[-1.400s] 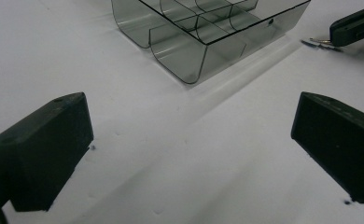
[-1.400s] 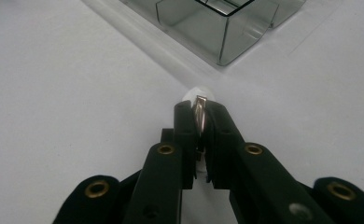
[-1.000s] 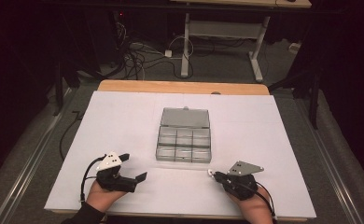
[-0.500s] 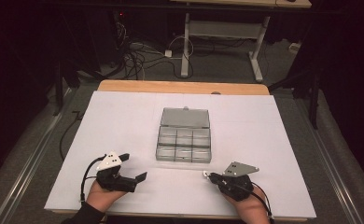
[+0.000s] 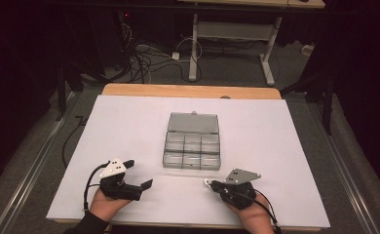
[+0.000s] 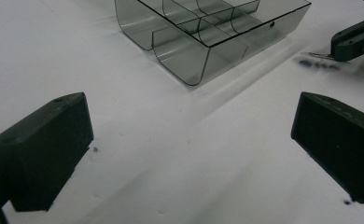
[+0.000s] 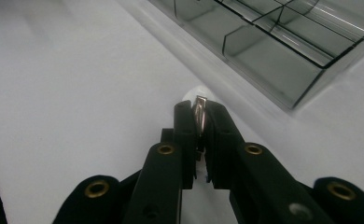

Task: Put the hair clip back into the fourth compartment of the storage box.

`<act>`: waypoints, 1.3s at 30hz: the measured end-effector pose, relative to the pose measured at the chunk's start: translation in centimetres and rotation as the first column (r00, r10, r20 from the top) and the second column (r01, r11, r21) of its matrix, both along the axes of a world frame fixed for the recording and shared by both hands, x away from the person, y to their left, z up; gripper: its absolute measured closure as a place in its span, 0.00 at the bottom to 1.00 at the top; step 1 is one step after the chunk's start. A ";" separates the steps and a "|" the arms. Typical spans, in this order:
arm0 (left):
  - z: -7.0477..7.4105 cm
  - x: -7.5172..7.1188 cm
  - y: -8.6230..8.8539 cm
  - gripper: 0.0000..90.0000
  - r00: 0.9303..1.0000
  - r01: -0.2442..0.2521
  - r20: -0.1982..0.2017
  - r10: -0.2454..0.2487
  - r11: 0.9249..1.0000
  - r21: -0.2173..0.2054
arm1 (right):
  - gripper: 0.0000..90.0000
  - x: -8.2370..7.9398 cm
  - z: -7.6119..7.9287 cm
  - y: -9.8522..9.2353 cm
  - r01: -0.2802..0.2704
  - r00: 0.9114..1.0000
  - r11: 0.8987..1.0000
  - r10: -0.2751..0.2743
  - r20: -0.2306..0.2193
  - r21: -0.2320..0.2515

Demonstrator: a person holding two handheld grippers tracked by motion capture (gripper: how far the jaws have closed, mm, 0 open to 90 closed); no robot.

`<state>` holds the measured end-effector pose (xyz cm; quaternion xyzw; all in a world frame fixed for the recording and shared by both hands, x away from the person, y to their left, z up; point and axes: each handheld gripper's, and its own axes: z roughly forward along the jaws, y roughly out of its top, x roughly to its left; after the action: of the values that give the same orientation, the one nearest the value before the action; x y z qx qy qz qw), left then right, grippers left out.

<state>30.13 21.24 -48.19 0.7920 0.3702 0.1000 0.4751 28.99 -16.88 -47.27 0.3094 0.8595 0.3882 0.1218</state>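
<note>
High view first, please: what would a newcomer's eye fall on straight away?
The clear grey compartment box stands open mid-table on the white sheet, its lid laid back. Nearer the person, the right gripper is shut on a small silvery metal piece, close to the box's near right corner. The left gripper rests open at the near left.

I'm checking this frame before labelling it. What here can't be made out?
- Small metal piece in the right gripper: right gripper view, the shut jaws cover most of it, so its kind is unclear.
- Same piece: high view, too small.
- Compartment box: both gripper views, cut off by the top edge; high view too small to tell contents.
</note>
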 end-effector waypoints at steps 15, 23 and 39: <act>-0.1 0.0 -0.1 0.00 1.000 0.003 0.000 -0.003 1.000 0.001 | 0.95 -0.1 0.0 1.4 -0.035 0.999 0.999 0.035 0.001 0.007; 0.0 0.0 0.0 0.00 1.000 0.002 -0.002 -0.002 1.000 -0.003 | 0.95 -0.2 0.0 2.1 -0.054 0.999 0.999 0.054 -0.001 0.008; 0.0 0.0 0.0 0.00 1.000 0.002 -0.002 -0.002 1.000 -0.005 | 0.95 -0.3 -0.2 2.4 -0.062 0.998 0.998 0.062 -0.008 0.006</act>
<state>30.12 21.21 -48.23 0.7913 0.3704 0.0978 0.4766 28.71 -14.47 -47.48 0.2847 0.8679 0.3931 0.1056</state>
